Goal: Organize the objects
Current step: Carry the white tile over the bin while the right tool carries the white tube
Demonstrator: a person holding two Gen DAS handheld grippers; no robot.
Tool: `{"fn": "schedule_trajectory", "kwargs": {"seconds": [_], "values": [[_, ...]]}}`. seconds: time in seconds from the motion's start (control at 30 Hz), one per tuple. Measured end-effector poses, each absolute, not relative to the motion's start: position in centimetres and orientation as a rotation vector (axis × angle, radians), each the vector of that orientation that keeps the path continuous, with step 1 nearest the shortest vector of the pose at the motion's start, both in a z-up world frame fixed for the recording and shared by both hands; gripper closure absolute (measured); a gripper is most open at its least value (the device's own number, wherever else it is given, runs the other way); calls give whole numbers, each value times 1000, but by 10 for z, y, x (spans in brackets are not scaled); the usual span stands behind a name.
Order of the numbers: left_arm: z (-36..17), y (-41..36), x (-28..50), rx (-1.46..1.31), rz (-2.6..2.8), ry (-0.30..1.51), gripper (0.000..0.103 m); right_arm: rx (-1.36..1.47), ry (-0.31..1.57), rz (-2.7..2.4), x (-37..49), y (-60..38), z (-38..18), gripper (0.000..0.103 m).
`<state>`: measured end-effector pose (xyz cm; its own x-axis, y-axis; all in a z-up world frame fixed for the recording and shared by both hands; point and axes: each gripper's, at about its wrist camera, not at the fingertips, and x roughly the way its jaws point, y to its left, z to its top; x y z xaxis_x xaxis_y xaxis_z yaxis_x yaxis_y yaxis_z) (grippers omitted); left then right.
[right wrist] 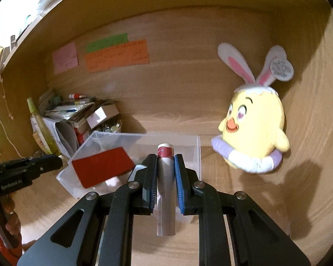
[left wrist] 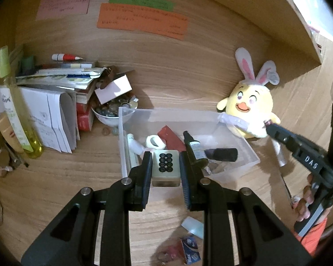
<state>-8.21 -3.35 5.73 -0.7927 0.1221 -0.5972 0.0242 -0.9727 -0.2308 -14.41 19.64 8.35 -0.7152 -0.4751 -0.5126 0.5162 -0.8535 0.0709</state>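
Evidently both hands are loaded, and everything sits in relation to the clear plastic bin (left wrist: 237,133) on the wooden tabletop (left wrist: 77,177). The left gripper (left wrist: 165,166) has its fingers clenched on a mahjong tile (left wrist: 165,168), held just above the bin's near wall; the tile looks hard, dense and glossy, so a squeeze across its flat sides suits it, though smooth faces could slide on a loose hold. The right gripper (right wrist: 165,173) is clamped on a slim white tube with a red band (right wrist: 165,177), its capped end pointing toward the bin's near rim; it appears light and rigid (probably a cosmetic stick), and the mid-barrel hold leaves both ends free, so it may pivot if bumped. Inside the bin lie a red card (right wrist: 102,168), a dark dropper bottle (left wrist: 194,148) and some white pieces, jumbled and partly hidden behind the left fingers. A yellow plush chick (right wrist: 255,130) leans just to the right of the bin. Left of the bin, a bowl of small items and a stack of papers are too cluttered to sort out, and the tube's printing is unreadable.
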Motion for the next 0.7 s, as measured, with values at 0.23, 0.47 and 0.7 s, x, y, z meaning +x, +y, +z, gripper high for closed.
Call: {"fn": "schedule_trajectory", "kwargs": {"seconds": [0.23,0.47,0.7], "values": [[52,-32,-97,-1020,2912,-331,79,730,122,-2489,-164,191,87,89],[46,-32,-113,-1058,2903,-330,79,780,160,-2494,-186,180,77,89],[33,-39,-126,-1112,2885,-354,79,869,204,-2475,-204,166,51,89]]}}
